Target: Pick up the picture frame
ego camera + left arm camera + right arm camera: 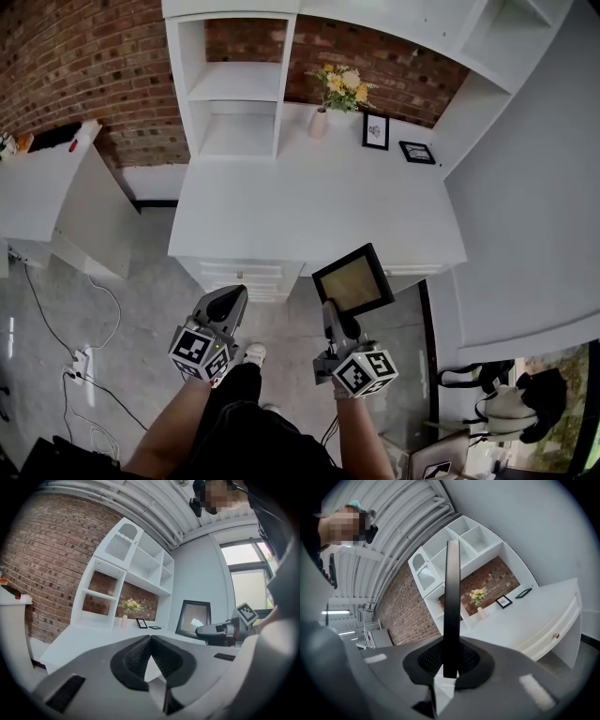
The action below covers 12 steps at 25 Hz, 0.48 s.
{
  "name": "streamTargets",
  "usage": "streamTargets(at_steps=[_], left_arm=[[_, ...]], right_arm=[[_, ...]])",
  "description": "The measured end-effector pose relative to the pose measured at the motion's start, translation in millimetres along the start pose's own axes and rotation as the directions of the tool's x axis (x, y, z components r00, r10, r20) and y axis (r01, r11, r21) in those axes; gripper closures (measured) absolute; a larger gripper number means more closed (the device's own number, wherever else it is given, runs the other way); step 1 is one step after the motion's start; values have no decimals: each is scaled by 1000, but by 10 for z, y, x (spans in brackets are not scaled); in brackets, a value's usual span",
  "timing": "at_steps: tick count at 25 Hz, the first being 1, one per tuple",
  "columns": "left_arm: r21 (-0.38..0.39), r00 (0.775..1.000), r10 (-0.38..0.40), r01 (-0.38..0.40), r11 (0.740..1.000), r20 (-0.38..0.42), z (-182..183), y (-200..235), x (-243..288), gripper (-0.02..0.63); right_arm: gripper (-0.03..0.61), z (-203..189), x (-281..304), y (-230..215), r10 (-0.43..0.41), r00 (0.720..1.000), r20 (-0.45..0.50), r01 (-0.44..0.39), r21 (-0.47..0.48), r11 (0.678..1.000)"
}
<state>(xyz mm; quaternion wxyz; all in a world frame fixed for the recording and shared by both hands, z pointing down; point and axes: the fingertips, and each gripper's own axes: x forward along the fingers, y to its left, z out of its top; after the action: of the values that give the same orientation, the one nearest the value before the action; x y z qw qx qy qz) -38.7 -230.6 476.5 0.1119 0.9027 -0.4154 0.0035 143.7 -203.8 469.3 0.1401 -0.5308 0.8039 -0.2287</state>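
A black picture frame (352,279) with a pale yellowish picture hangs in the air just in front of the white desk (309,211). My right gripper (331,311) is shut on its lower left edge. In the right gripper view the frame (451,602) stands edge-on, a thin dark bar rising from between the pads of the right gripper (450,663). My left gripper (234,298) is beside it to the left, shut with nothing in it; its pads (140,660) meet at the tips. The left gripper view shows the frame (193,617) held at the right.
At the back of the desk stand a vase of yellow flowers (330,101), a small upright frame (376,130) and a small flat frame (417,152). White shelves (234,89) rise behind. A white side table (56,192) is at left. Cables and a power strip (80,361) lie on the floor.
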Motion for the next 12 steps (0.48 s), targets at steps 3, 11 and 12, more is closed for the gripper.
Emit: streamTargets(at_steps=[3, 11, 12], left_arm=[[6, 1000, -2, 2, 1000, 12, 57, -58, -65, 606], [15, 999, 0, -1, 1000, 44, 140, -281, -236, 606], [18, 999, 2, -3, 1000, 47, 151, -301, -260, 606]], right_arm=[[541, 58, -103, 50, -6, 1000, 10, 6, -33, 999], [541, 148, -372, 138, -9, 1000, 29, 12, -109, 994], [541, 156, -397, 149, -6, 999, 32, 10, -112, 994]])
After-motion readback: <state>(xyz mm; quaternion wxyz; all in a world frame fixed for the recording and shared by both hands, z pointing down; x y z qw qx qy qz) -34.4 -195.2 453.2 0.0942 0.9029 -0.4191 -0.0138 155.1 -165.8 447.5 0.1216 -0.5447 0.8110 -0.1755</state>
